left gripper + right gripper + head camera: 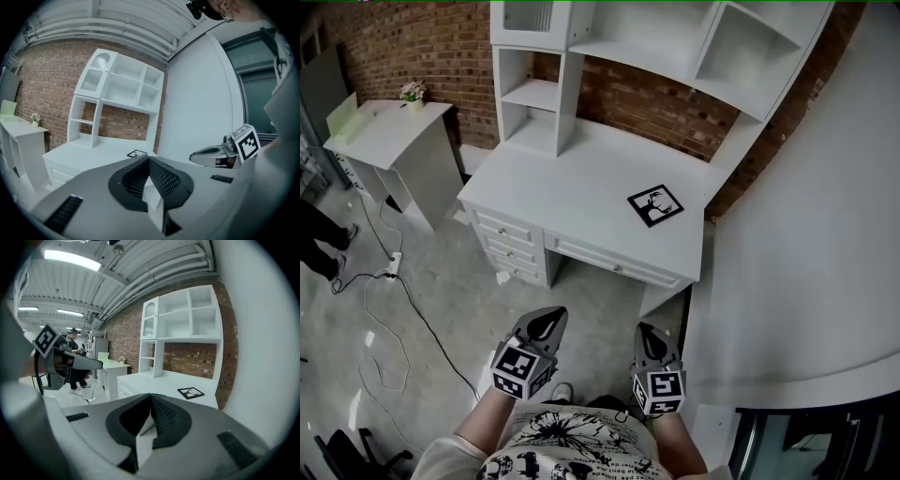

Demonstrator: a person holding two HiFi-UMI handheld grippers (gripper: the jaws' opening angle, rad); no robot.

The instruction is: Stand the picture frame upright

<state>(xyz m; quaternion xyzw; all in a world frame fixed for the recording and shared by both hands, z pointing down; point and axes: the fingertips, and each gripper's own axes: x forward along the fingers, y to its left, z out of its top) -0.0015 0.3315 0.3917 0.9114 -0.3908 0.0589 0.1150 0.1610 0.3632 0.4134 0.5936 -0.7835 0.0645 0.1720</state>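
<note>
Currently, picture frame (655, 205) lies flat on desk (581, 173); left tongs (549, 321), right tongs (650, 336) closed, empty.

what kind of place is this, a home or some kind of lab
Likely a lab or studio hall dressed as a room: white desk against a brick wall, cables across the bare concrete floor, strip lights on an industrial ceiling.

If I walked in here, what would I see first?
Probably the big white desk with shelves against the red brick wall, and the black picture frame lying flat near its right end. Down below, the left gripper and right gripper are both shut and empty, short of the desk.
</note>
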